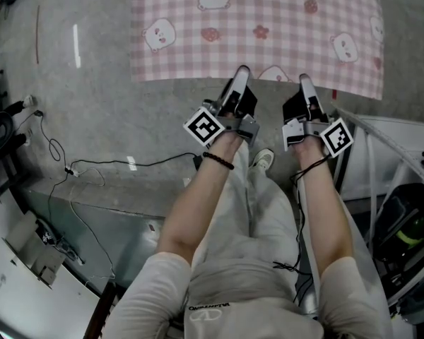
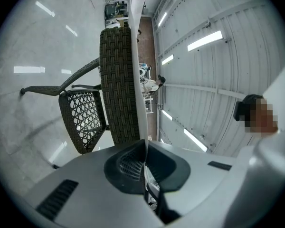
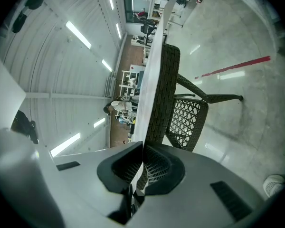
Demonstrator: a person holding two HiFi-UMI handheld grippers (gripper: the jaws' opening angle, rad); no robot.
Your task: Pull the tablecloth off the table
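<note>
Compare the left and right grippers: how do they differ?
The left gripper leans rightward; the right gripper points almost straight ahead. The left gripper's marker cube sits on its left side, the right gripper's on its right. Both are shut on the tablecloth's near edge.

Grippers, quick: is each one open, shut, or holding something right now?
Left gripper: shut, pinching the tablecloth edge.
Right gripper: shut, pinching the same tablecloth edge.

One tablecloth (image 1: 254, 27); two tongs — left tongs (image 1: 241, 70), right tongs (image 1: 304, 78); one wicker chair (image 2: 83, 120).
</note>
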